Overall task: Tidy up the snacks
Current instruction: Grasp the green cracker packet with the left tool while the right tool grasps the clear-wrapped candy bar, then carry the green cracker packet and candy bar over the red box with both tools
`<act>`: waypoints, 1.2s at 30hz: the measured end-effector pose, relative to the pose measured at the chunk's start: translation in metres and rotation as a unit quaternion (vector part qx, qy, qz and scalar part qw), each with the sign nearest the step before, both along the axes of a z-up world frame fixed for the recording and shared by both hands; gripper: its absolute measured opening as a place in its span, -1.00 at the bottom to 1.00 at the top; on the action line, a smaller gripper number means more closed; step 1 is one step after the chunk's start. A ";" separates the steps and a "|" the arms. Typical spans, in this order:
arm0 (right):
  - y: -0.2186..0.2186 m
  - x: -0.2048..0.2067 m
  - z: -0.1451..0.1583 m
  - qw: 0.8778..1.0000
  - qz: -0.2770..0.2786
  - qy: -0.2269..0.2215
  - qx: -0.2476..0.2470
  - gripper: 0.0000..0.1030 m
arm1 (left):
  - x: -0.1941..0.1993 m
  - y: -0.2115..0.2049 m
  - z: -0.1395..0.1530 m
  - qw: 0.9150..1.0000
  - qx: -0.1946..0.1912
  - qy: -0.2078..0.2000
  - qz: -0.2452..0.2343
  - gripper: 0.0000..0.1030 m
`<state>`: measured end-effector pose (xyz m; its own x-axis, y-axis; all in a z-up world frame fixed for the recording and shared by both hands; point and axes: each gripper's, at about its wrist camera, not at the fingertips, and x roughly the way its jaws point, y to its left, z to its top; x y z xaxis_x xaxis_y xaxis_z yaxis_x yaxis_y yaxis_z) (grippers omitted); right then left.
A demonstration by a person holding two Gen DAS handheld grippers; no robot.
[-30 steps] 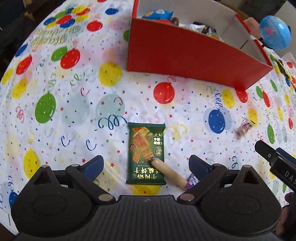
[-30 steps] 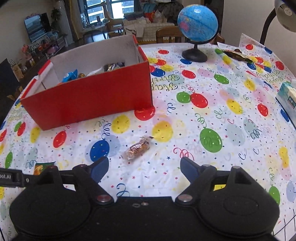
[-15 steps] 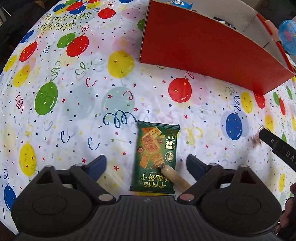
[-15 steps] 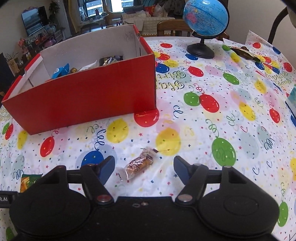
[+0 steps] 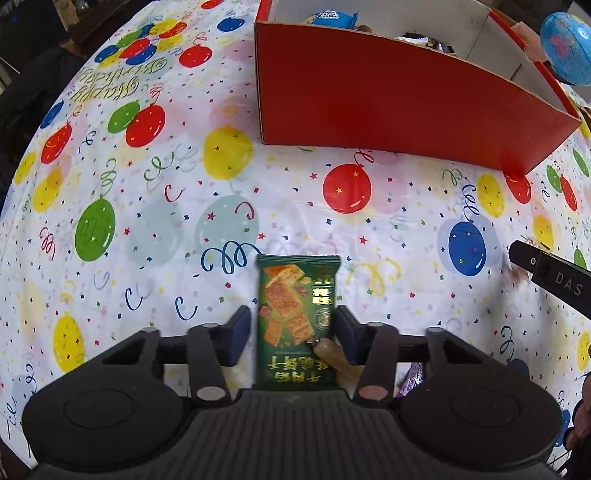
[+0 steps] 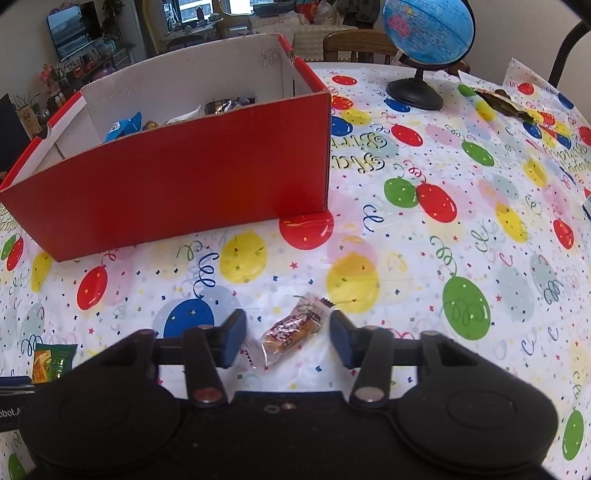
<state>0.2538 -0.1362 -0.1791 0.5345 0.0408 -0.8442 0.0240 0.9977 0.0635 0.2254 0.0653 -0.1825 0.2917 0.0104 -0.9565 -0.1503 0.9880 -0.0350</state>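
A green cracker packet (image 5: pixel 295 317) lies flat on the balloon tablecloth between the pads of my left gripper (image 5: pixel 291 338), which is open with its pads close beside the packet's edges. A tan sausage stick (image 5: pixel 334 356) lies on the packet's lower right. My right gripper (image 6: pixel 288 338) is open around a small clear-wrapped brown candy (image 6: pixel 293 330) on the cloth. The red cardboard box (image 6: pixel 177 184) with several snacks inside stands behind; it also shows in the left wrist view (image 5: pixel 388 110). The green packet's corner shows in the right wrist view (image 6: pixel 51 360).
A blue globe (image 6: pixel 424 33) on a black stand sits at the back right. A purple wrapper (image 5: pixel 412 376) lies beside the left gripper's right finger. The right gripper's finger (image 5: pixel 550 282) pokes into the left wrist view. A dark wrapper (image 6: pixel 504 105) lies far right.
Both grippers have moved forward and down and narrowed. The green packet now sits between the left pads and the candy between the right pads.
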 end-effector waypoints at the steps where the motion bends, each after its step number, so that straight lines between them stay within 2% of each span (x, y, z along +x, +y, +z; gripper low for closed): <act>1: -0.001 0.000 -0.001 1.000 -0.001 0.002 0.004 -0.29 | 0.000 0.001 0.000 1.000 -0.001 0.001 0.001 -0.15; 8: -0.007 -0.004 -0.003 1.000 -0.009 0.001 0.024 -0.58 | 0.002 0.009 0.001 1.000 -0.016 -0.002 0.013 -0.19; 20: -0.007 -0.019 0.012 0.999 0.000 -0.016 0.040 -0.61 | 0.001 0.034 0.012 0.998 -0.041 -0.007 0.044 -0.19; 28: 0.002 -0.031 0.041 0.997 0.020 -0.041 0.058 -0.61 | -0.004 0.047 0.041 0.997 -0.042 -0.033 0.053 -0.19; 36: 0.012 -0.032 0.073 0.995 0.048 -0.072 0.057 -0.61 | 0.000 0.050 0.073 0.996 -0.040 -0.074 0.040 -0.19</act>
<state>0.2217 -0.1239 -0.1062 0.6386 0.1878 -0.7462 -0.0877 0.9812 0.1719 0.2257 0.1156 -0.1092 0.4314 -0.0342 -0.9015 -0.2163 0.9662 -0.1401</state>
